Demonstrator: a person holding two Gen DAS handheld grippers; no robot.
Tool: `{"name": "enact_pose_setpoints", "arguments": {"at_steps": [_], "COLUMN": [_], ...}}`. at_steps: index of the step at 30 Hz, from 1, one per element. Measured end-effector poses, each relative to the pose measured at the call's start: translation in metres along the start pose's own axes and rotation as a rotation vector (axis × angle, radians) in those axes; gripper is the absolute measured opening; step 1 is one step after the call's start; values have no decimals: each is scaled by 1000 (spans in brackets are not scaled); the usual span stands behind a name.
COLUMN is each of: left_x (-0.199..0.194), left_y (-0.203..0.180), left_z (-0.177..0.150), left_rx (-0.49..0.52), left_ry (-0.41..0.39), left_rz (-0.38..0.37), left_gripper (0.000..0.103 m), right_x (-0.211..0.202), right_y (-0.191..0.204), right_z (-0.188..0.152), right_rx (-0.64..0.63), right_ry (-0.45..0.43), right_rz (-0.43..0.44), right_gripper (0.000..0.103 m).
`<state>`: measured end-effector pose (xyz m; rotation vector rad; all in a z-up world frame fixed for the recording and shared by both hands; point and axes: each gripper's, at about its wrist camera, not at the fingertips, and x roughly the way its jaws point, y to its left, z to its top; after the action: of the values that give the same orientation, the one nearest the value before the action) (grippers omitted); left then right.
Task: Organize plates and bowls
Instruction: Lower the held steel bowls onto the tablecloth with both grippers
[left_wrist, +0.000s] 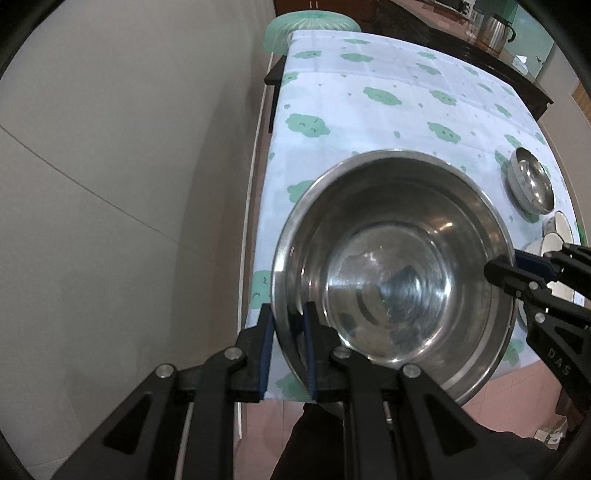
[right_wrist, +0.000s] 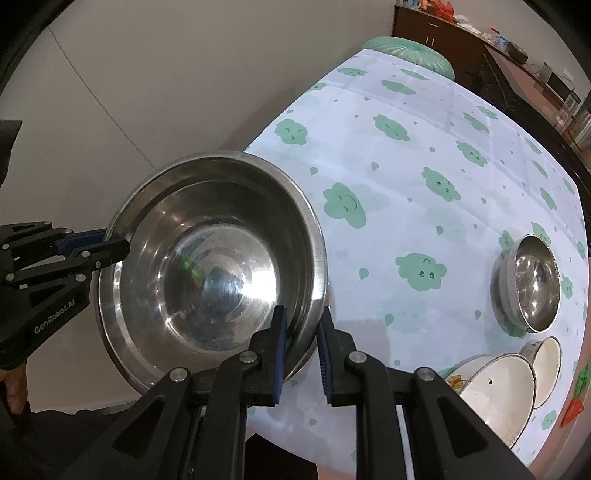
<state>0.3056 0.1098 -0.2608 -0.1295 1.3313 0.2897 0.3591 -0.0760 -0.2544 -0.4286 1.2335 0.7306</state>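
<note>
Your left gripper (left_wrist: 287, 350) has its fingers clamped on the near-left rim of the large, deep, round stainless-steel bowl (left_wrist: 391, 266), one blue-padded finger outside the wall and one inside. You hold the bowl up over the left edge of the desk (left_wrist: 369, 110), part of it hanging past the edge above the pale floor. The desk wears a light blue cloth printed with green smiling clouds.

The big bowl is empty and mouth-up. Its rolled rim is bright, its walls brushed and steep, and its flat bottom shows faint concentric rings with dull smears and glare from overhead light.

On the opposite side of the rim, your right gripper (right_wrist: 302, 354) is also clamped, one finger inside and one outside, so the bowl hangs between both tools.

Further right on the cloth sits a small stainless-steel bowl (right_wrist: 528, 282), well apart from the big one. Nearer you and to its right lie two white enamel bowls (right_wrist: 506, 391), tilted, the smaller one just behind the larger; whether they touch is unclear. At the far right edge a small orange carrot-shaped piece (right_wrist: 573, 410) rests on the cloth.
</note>
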Motion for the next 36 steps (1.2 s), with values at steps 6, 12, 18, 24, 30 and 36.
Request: {"name": "enact_pose_setpoints", "arguments": {"at_steps": [6, 12, 18, 24, 30, 36], "left_x": [10, 14, 22, 30, 41, 46], "left_y": [-1, -1, -3, -6, -10, -13], "left_z": [-3, -4, -5, -7, -9, -9], "left_rx": [3, 8, 13, 21, 25, 28], "left_ry": [23, 33, 47, 62, 76, 87], "left_rz": [3, 2, 0, -3, -11, -21], "left_gripper": [12, 12, 13, 13, 13, 13], "right_x": [7, 14, 19, 27, 35, 38], "right_y": [4, 5, 3, 2, 2, 1], "right_z": [-2, -5, -8, -10, -11, -11], "right_rx": [-7, -8, -2, 2, -7, -6], "right_ry": [26, 48, 62, 76, 90, 98], "right_rz": [3, 5, 9, 8, -4, -6], "right_gripper": [19, 19, 19, 19, 19, 19]}}
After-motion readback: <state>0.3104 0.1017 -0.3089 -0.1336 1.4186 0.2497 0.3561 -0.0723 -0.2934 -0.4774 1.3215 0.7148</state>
